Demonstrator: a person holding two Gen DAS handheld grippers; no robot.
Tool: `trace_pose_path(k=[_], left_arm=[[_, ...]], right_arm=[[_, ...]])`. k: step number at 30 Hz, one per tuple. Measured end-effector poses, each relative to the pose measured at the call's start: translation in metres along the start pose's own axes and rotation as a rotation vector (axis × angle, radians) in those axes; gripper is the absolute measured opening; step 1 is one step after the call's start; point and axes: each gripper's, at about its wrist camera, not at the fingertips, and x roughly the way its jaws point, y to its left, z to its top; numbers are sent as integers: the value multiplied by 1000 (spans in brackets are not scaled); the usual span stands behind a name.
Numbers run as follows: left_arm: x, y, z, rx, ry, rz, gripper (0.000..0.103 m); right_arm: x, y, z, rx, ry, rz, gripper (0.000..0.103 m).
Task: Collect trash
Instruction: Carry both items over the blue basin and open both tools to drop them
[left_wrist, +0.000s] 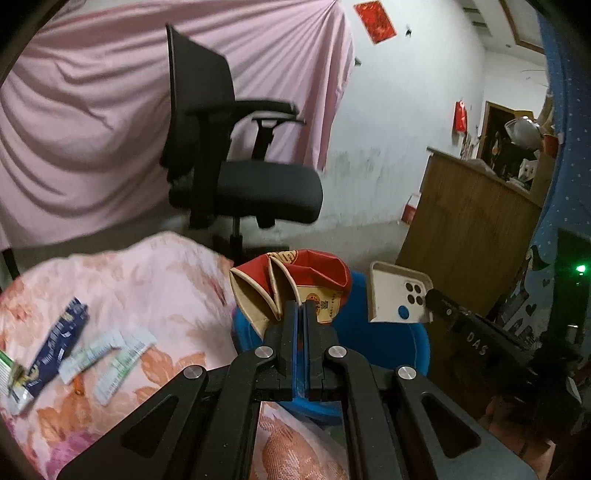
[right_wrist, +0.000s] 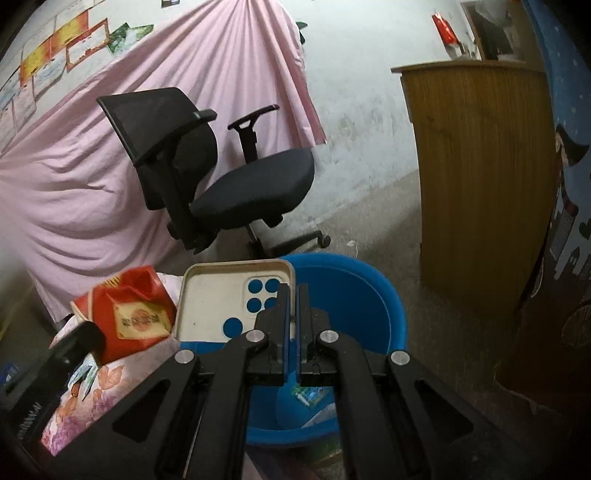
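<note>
Both grippers hold trash over the blue tub.

L gripper (left_wrist: 300, 306) has its fingers clenched on a crushed red carton (left_wrist: 295, 280), held above the tub's (left_wrist: 388, 343) rim at the bed edge. R gripper (right_wrist: 293, 291) has its fingers clamped on a whitish phone case (right_wrist: 214, 299), just at 9 o'clock of the fingers, held over the blue tub (right_wrist: 354, 295); carton sits at 9 o'clock of the case. Tub bottom w/ a few scraps (right_wrist: 306, 398). More wrappers (left_wrist: 74, 350) lie on the floral bedspread (left_wrist: 147, 280), at 9 o'clock of L gripper. Black office chair (right_wrist: 229, 177) at 12 o'clock, wood cabinet (right_wrist: 480, 177) at 2 o'clock.
</note>
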Motion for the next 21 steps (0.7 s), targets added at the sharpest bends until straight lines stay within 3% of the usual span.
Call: trace_pose_path(k=[9,21], left_arm=[[18,16,-6,-83,90,-7,1],[1,29,-10,-114,59,11,10]], right_arm=[[17,-2,-8,-5,96,11,31],[19,2,-7,-20,112,35,38]])
